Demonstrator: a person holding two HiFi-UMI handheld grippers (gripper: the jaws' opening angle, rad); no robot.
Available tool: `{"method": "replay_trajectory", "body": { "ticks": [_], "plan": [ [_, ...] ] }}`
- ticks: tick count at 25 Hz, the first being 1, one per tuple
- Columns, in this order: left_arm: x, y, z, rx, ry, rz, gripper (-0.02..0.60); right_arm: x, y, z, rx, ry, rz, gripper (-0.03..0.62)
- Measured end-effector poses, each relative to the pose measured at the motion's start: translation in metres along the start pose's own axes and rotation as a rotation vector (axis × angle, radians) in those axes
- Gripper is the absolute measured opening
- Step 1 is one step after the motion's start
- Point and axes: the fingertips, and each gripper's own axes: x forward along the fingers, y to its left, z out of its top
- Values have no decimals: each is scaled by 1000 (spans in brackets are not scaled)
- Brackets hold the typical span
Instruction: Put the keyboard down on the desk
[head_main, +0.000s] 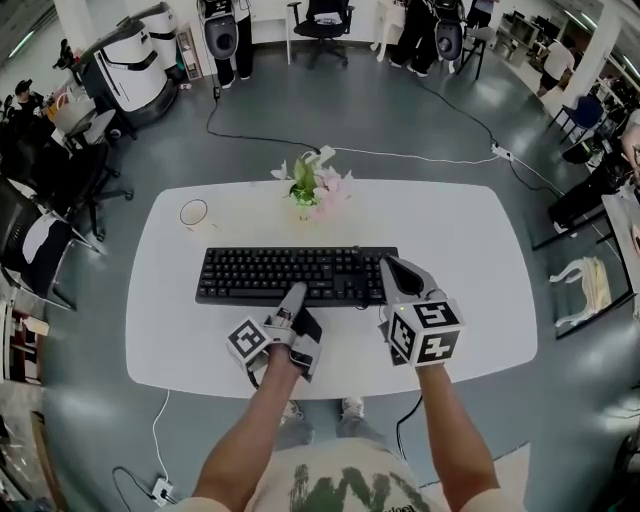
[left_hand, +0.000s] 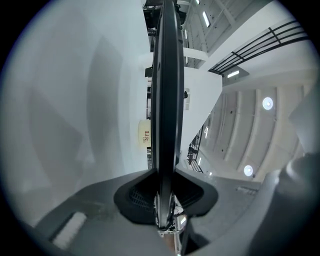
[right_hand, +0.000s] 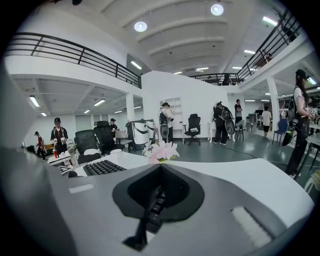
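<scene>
A black keyboard lies lengthwise across the middle of the white desk. My left gripper is turned on its side and shut on the keyboard's near long edge, left of centre. In the left gripper view the keyboard runs edge-on between the jaws of the left gripper, and a thin strip of the room shows between it and the desk top. My right gripper is shut on the keyboard's right end. The right gripper view shows the right gripper with keys in its gap and more of the keyboard to the left.
A vase of pink flowers stands just behind the keyboard, and a white cup sits at the desk's back left. Office chairs stand left of the desk. A cable crosses the floor beyond it. People stand at the far side of the room.
</scene>
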Motion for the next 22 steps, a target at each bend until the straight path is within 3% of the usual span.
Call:
{"method": "replay_trajectory", "body": {
  "ticks": [5, 22],
  "plan": [
    [4, 15, -1, -8, 3, 58, 92, 8, 1, -11, 10, 30, 9, -1],
    [13, 50, 4, -46, -12, 106, 94, 27, 5, -34, 20, 99, 37, -1]
  ]
}}
